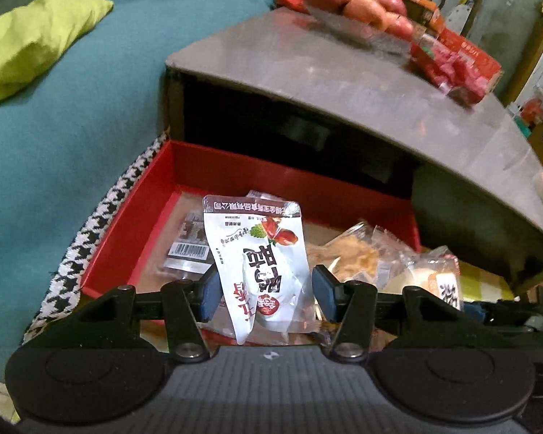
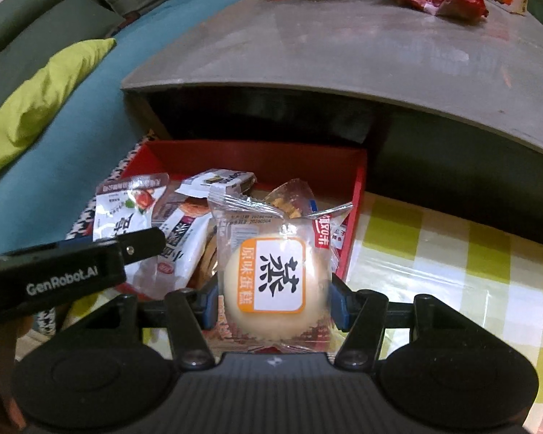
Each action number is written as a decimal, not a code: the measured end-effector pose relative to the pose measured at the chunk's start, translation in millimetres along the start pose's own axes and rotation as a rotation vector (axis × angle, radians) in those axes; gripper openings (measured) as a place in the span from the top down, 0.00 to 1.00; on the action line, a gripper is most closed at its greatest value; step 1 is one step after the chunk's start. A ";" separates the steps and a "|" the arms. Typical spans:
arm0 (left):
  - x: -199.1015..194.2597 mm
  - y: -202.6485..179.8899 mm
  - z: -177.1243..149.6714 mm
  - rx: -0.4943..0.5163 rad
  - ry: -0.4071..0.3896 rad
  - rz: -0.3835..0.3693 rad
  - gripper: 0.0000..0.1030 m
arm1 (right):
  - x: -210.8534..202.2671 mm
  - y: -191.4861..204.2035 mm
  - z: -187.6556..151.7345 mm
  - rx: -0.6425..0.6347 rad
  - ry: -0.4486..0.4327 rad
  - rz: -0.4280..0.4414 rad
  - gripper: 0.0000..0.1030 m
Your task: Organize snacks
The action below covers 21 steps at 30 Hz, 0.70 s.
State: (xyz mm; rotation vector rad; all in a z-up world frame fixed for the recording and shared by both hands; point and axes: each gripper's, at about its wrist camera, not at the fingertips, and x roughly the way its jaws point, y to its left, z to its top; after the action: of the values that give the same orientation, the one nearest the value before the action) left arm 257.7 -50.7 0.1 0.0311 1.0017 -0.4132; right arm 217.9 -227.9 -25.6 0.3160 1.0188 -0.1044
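Left claw (image 1: 264,289) gripping white date packet (image 1: 260,253), right claw (image 2: 271,300) gripping steamed cake (image 2: 275,285), over red box (image 1: 278,177).

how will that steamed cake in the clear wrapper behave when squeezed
The steamed cake looks soft and puffy, so it probably squashes under firm pressure. Its glossy wrapper may slip in the right gripper. Likely light for its size.

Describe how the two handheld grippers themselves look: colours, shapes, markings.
Both match: the left gripper and right gripper have a grey ribbed body with a small white logo, two round black discs, black linkage arms with silver pivots, and blue finger pads. The left gripper's side, seen from the right wrist, reads "GenRobot.AI".
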 end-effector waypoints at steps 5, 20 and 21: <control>9.9 0.5 0.4 0.032 -0.003 0.038 0.49 | 11.3 1.6 4.3 -0.003 -0.011 -0.005 0.34; 8.5 8.7 2.2 0.027 -0.015 0.061 0.41 | 16.3 7.6 6.3 -0.022 -0.047 -0.009 0.33; 8.1 9.2 2.6 0.026 -0.018 0.063 0.39 | 15.7 7.7 6.7 -0.024 -0.050 -0.008 0.32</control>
State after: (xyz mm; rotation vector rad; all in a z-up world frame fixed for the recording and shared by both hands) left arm 266.8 -45.4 -6.7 0.0820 0.9754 -0.3677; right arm 233.4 -221.7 -34.0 0.2864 0.9711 -0.1067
